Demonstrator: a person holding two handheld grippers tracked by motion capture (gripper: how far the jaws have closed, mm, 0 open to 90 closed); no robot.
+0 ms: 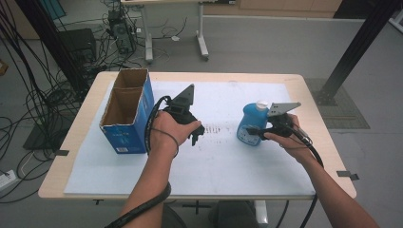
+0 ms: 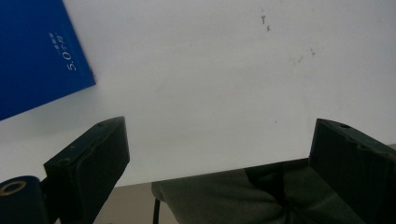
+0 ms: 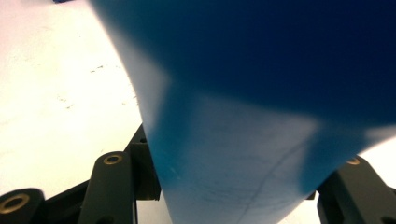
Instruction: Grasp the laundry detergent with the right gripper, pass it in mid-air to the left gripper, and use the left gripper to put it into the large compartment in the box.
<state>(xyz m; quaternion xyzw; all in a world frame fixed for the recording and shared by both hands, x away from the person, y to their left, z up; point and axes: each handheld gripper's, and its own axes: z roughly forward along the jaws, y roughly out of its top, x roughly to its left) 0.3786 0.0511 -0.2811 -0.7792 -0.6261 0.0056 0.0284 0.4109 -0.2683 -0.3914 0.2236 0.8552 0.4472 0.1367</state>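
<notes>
Forearms come in from the bottom edge of the high view, each hand wrapped around a black gripper with a cable trailing back. From up there the right gripper (image 1: 255, 131) is at about four o'clock of the table's middle, clamped on the lower body of a blue bottle (image 1: 250, 124) with a white cap, which stands upright on the white mat (image 1: 228, 166). The right gripper view adds the close detail: the blue bottle (image 3: 243, 116) wall swells between the two jaws and hides their tips, so the exact contact of the pads cannot be seen, but the bottle sits wedged tight between them with pale mat (image 3: 56, 84) off at nine o'clock.

The left gripper (image 1: 196, 133) hangs over the mat just at nine o'clock of the middle, and from above its jaws are too small to judge. The left gripper view settles it: the left gripper (image 2: 219, 149) has both jaws spread wide with bare mat (image 2: 210, 84) between them, gripping nothing. That view also catches a corner of the blue cardboard box (image 2: 32, 56) at ten o'clock. From above, the blue cardboard box (image 1: 128, 128) stands open-topped at the mat's left edge, just beside the left hand, well apart from the bottle.
</notes>
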